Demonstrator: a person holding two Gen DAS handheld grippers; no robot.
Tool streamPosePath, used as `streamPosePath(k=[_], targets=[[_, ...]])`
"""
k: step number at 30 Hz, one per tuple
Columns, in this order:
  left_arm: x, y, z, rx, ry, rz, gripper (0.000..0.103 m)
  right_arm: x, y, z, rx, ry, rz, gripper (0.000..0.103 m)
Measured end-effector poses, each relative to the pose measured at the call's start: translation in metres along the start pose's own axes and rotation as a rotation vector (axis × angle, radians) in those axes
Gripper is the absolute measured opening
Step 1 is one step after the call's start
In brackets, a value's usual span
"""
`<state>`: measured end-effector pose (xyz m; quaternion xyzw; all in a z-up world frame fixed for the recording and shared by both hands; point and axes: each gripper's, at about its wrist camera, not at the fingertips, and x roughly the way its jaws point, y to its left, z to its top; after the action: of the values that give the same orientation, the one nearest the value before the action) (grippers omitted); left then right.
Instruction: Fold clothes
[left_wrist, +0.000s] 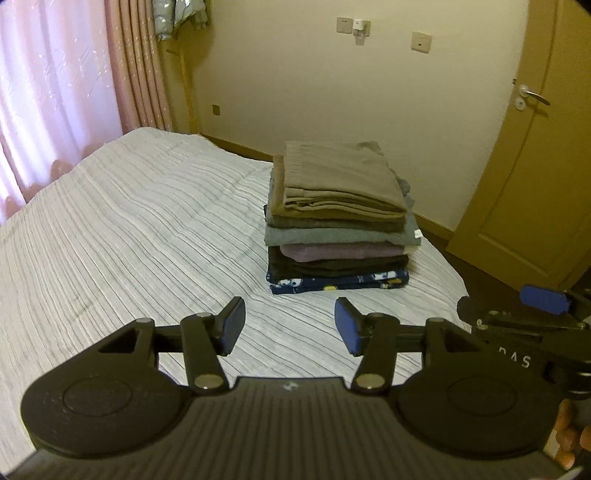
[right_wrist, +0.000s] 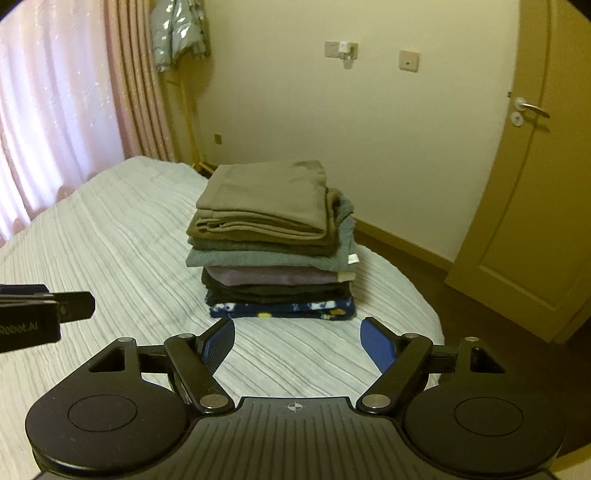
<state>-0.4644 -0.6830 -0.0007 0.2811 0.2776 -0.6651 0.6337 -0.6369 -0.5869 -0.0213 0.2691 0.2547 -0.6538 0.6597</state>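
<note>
A stack of several folded clothes (left_wrist: 338, 218) sits on the bed near its far right corner, tan on top, a dark blue patterned piece at the bottom. It also shows in the right wrist view (right_wrist: 277, 243). My left gripper (left_wrist: 290, 326) is open and empty, held above the bedspread short of the stack. My right gripper (right_wrist: 297, 341) is open and empty, also in front of the stack. The right gripper's body shows at the right edge of the left wrist view (left_wrist: 535, 317). The left gripper's body shows at the left edge of the right wrist view (right_wrist: 44, 317).
The bed has a white striped bedspread (left_wrist: 129, 221). Pink curtains (left_wrist: 55, 92) hang on the left. A wooden door (left_wrist: 535, 147) stands at right past the bed's edge, with dark floor (right_wrist: 424, 266) between them.
</note>
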Motion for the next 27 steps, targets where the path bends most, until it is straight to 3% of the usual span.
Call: streamPosePath(k=[13,21,27], targets=[[-0.027,-0.006,-0.045,0.053,-0.007,-0.039,0.056,-0.044,0.002,-0.033,0.095,0.027,-0.028,0.078],[-0.025,-0.010,-0.045,0.071,-0.023,-0.036,0.059,-0.053,0.006,-0.035,0.081,0.040,-0.089,0.078],[-0.017,-0.008,-0.044,0.054,-0.006,-0.041,0.059,-0.047,0.002,-0.034,0.105,0.041,-0.077,0.078]])
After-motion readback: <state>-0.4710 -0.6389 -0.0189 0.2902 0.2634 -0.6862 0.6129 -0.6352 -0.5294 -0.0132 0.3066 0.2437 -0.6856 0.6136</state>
